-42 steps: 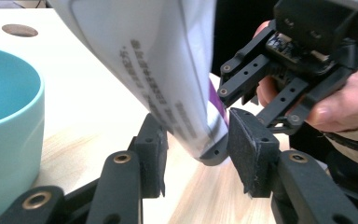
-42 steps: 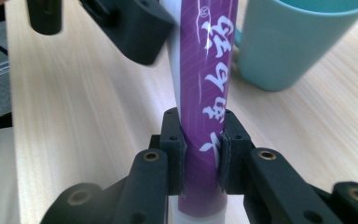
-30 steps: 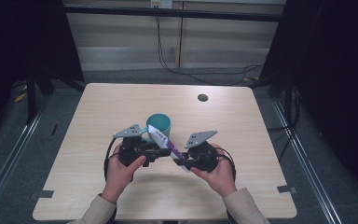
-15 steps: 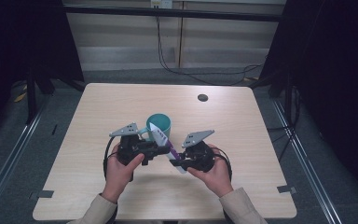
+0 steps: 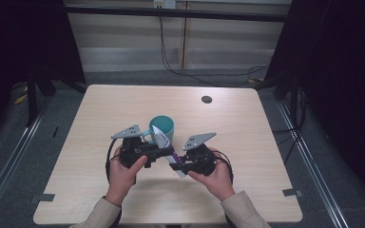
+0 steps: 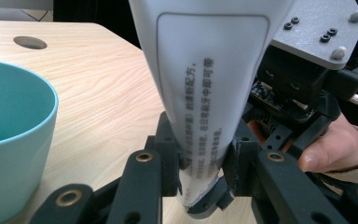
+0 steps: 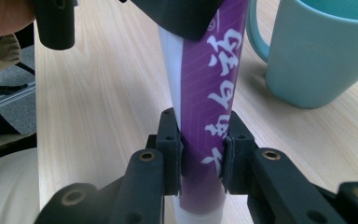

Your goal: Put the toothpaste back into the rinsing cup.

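Both grippers, left (image 5: 164, 153) and right (image 5: 175, 166), clamp one toothpaste tube (image 5: 164, 142) between closed jaws, just before a teal mug (image 5: 163, 126). Likely mid-handover; next, one releases.

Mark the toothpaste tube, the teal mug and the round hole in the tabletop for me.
toothpaste tube (image 7: 205, 116): right gripper view, purple printed face above the jaws.
teal mug (image 5: 163, 126): high view, inside of the mug.
round hole (image 5: 206, 99): high view, centre of the dark hole near the table's far edge.

Black grippers (image 5: 164, 154) – grey plates, beige sleeves (image 5: 240, 209)
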`<state>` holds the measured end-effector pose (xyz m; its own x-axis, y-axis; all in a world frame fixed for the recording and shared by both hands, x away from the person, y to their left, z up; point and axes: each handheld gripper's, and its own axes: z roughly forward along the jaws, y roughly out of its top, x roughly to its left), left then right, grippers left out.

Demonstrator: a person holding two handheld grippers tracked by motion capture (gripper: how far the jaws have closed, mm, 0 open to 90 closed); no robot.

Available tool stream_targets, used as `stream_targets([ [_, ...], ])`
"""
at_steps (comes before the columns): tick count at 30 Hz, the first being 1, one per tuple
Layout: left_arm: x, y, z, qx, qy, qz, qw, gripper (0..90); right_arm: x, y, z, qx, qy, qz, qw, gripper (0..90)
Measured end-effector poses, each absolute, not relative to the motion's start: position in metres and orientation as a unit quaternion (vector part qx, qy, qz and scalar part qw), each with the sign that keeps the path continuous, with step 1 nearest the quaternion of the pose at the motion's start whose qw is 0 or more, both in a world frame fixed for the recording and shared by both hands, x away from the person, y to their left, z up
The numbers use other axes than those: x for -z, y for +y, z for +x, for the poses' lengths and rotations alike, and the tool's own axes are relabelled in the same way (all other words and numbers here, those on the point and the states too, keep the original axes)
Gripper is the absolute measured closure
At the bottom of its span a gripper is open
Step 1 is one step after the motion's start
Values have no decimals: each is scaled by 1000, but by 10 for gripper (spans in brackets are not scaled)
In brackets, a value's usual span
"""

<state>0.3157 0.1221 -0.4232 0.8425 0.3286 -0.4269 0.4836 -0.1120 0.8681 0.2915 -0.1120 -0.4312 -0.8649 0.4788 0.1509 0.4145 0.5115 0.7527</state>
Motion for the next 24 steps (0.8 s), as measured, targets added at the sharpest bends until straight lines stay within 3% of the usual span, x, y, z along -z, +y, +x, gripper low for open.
stream_targets([
  [24,417,123,310,23,297,722,625,750,431,-99,288,-445,855,261,48,643],
])
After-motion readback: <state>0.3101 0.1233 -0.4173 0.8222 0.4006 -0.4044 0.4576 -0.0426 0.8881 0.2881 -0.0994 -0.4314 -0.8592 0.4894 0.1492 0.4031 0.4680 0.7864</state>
